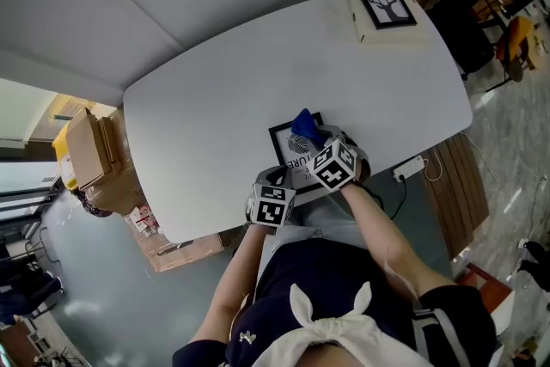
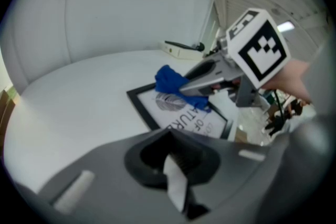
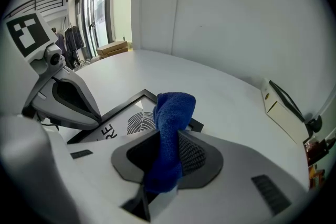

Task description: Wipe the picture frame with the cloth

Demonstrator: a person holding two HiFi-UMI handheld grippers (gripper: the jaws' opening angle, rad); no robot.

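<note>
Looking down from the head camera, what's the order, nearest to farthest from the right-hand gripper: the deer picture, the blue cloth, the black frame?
1. The blue cloth: clamped between the right gripper's jaws.
2. The black frame: flat on the table beneath the cloth, by the near edge.
3. The deer picture: at the table's far right corner.

A white table (image 1: 232, 90) with rounded corners carries two things, well apart. A black picture frame (image 1: 284, 149) lies flat near the table's near edge, its printed face up. At the far right corner sits a cream box (image 1: 371, 28), and on its top lies a black-framed deer picture (image 1: 384, 1).
</note>
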